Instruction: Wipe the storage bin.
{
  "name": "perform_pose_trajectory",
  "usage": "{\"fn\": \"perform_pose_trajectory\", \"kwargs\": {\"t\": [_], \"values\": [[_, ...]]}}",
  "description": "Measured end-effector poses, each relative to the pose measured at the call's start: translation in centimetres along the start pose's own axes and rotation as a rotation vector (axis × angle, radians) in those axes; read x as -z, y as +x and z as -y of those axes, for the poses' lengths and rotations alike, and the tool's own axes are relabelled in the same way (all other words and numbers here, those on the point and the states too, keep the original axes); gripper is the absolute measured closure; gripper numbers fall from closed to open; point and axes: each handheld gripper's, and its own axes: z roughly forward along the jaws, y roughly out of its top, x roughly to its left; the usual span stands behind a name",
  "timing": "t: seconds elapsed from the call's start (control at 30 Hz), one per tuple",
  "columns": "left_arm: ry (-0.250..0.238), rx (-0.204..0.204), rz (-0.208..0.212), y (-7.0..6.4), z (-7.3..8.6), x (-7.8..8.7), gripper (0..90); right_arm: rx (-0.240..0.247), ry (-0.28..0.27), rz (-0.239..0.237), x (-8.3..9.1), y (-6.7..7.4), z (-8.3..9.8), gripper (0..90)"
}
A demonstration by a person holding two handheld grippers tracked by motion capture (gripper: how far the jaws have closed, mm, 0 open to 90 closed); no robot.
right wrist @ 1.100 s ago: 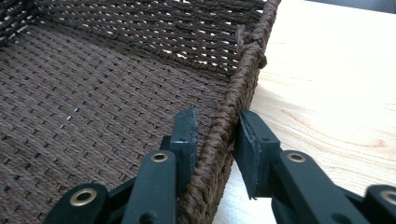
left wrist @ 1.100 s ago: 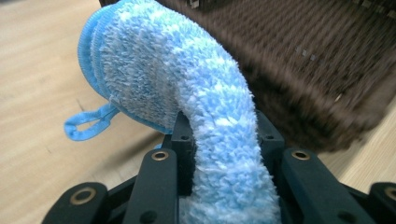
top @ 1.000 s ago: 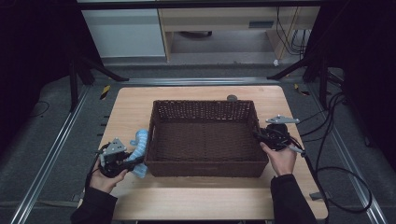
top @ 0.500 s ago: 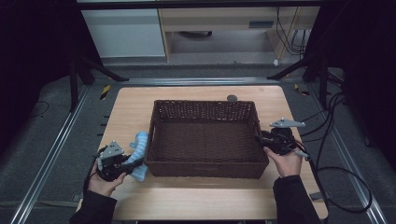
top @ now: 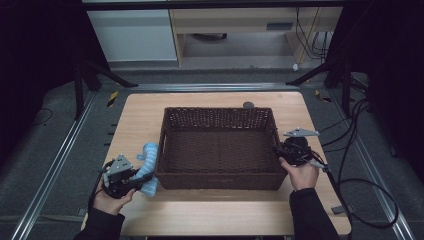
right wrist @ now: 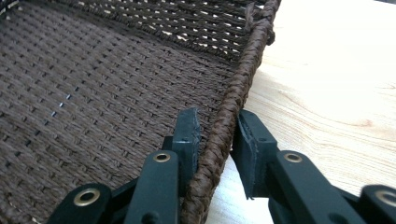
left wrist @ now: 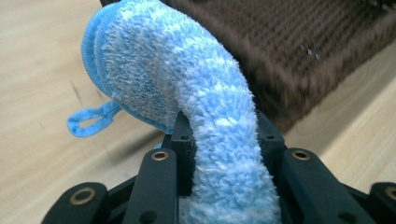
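So here's where I'm at: my left gripper (top: pixel 131 181) is down at the near-left corner of the tabletop (top: pixel 220 220), and its jaws are clamped on a fluffy light-blue cloth (top: pixel 147 167). In the left gripper view the cloth (left wrist: pixel 187 102) runs up between the two black jaws, bulges out above them and curls over to the left, with a little blue hanging loop (left wrist: pixel 91 123) dangling off its edge over the wood. From the high view the cloth sits just outside the basket (top: pixel 218 186), right against its left wall near the front corner, not inside it

My right gripper (top: pixel 287 152) is on the other side, at the basket's right wall. In the right gripper view the braided rim (right wrist: pixel 233 100) of the basket goes straight up between my jaws: one jaw is on the inside over the woven floor, the other on the outside over the bare wood. The jaws have just been closing, and they look pinched on the rim now, the inner one touching the braid, the outer one right up against it with maybe a sliver of gap, hard to call for sure

The basket itself is a dark brown wicker rectangle sitting in the middle of the tabletop. There's a small dark round thing (top: pixel 248 105) on the wood just behind its far wall, too small to tell what it is
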Motion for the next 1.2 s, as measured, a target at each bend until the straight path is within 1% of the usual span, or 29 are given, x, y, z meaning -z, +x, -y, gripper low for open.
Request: {"fn": "perform_pose_trajectory", "kwargs": {"t": [0.07,0.13,0.23,0.3,0.37,0.43,0.47,0.53,0.6,0.67,0.7,0.73,0.8,0.83,0.87,0.93,1.0,1.13,1.2], "values": [[0.031,0.000,0.002,-0.1,0.6,-0.6,67.6,-0.011,-0.003,0.001,-0.2,0.0,-0.1,71.6],[0.063,-0.007,-0.006,-0.1,1.0,-1.2,67.5,-0.017,-0.005,0.007,-0.4,0.0,-0.3,71.6],[0.081,-0.003,-0.007,0.1,1.1,-1.7,67.5,-0.020,-0.010,0.004,-0.7,0.0,-0.5,70.8],[0.069,-0.002,-0.010,0.1,0.9,-1.5,67.5,-0.019,-0.015,-0.008,-0.6,-0.1,-0.5,69.6],[0.042,-0.004,-0.016,0.1,0.6,-0.9,67.5,-0.017,-0.018,-0.013,-0.6,-0.1,-0.5,68.7],[0.000,-0.002,-0.023,0.1,0.1,0.1,67.5,0.007,-0.028,-0.012,-0.6,-0.1,-0.5,66.4],[-0.012,-0.001,-0.026,0.1,-0.1,0.4,67.5,0.020,-0.031,-0.010,-0.5,-0.1,-0.5,64.6],[-0.039,-0.009,-0.043,-0.1,-0.5,1.1,67.5,0.030,-0.039,-0.015,-0.3,-0.2,-0.5,62.0],[-0.054,-0.011,-0.050,-0.4,-0.7,1.7,67.6,0.025,-0.055,-0.025,0.1,-0.2,-0.5,62.2],[-0.058,-0.018,-0.059,-0.7,-0.8,1.9,67.5,0.033,-0.051,-0.028,0.4,-0.2,-0.5,61.9],[-0.052,-0.017,-0.064,-0.9,-0.6,1.8,67.5,0.042,-0.042,-0.029,0.4,-0.1,-0.4,62.0],[-0.052,-0.017,-0.064,-0.9,-0.6,1.8,67.5,0.042,-0.042,-0.029,0.4,-0.1,-0.4,62.0],[-0.038,-0.018,-0.065,-1.0,-0.4,1.5,67.5,0.047,-0.023,-0.025,0.1,0.0,-0.3,63.4],[-0.023,-0.014,-0.062,-1.0,-0.2,1.3,67.4,0.049,-0.013,-0.017,0.0,0.1,-0.3,64.7],[-0.015,-0.014,-0.061,-1.0,-0.1,1.1,67.4,0.062,0.005,-0.004,-0.3,0.2,-0.2,65.9],[0.016,-0.009,-0.055,-1.0,0.3,0.3,67.4,0.044,0.004,-0.005,-0.3,0.2,-0.2,67.4],[0.040,-0.015,-0.053,-1.1,0.5,-0.3,67.4,0.031,-0.003,0.008,-0.3,0.3,-0.2,70.4],[0.066,-0.016,-0.063,-0.9,0.7,-1.0,67.3,0.018,-0.014,0.037,-0.4,0.5,-0.3,73.0],[0.090,-0.004,-0.065,-0.6,1.0,-1.6,67.2,0.006,-0.020,0.043,-0.5,0.6,-0.4,73.1]]}}
